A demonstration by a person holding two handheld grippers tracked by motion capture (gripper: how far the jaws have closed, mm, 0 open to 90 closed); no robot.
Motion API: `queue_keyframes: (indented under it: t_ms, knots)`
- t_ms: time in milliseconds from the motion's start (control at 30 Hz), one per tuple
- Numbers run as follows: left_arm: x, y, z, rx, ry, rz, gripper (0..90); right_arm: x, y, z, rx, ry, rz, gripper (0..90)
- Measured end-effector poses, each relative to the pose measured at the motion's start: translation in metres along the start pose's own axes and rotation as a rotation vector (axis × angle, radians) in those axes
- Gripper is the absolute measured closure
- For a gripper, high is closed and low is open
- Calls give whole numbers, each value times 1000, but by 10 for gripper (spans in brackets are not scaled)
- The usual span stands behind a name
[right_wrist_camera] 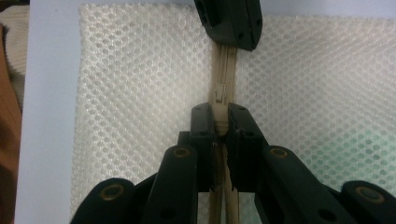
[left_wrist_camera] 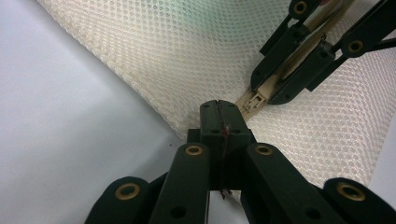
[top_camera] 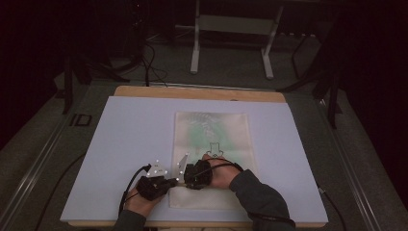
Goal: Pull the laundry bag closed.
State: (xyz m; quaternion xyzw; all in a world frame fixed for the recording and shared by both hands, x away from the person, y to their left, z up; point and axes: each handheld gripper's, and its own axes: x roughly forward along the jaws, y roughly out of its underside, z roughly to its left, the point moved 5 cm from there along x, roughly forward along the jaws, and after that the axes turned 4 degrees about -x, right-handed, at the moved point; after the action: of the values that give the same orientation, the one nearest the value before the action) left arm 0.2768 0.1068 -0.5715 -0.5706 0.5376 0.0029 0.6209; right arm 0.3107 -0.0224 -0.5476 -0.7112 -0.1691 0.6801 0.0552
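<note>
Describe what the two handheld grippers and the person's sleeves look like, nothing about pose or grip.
Both the left gripper and the right gripper are black linkage tools with flat bar arms pinned by brass-coloured rivets. Each carries a pale grey three-cornered plate with small bright dots on top. A black cable trails from the left one, and another loops over the right. The sleeves are dark grey.

Three views: one high and fixed, two riding on the grippers.
High view looks forward and down over the table (top_camera: 120, 139); both gripper views look close along black jaws, sharing the mesh bag (left_wrist_camera: 196, 51) and its zip (right_wrist_camera: 223, 79).
</note>
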Motion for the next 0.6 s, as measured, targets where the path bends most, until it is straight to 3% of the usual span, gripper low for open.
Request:
queue_keyframes:
  t_ms: [600]
  knots:
    - [0, 0, 0, -6, 2, -2, 895, -8, 16, 1, 10, 1, 17, 822]
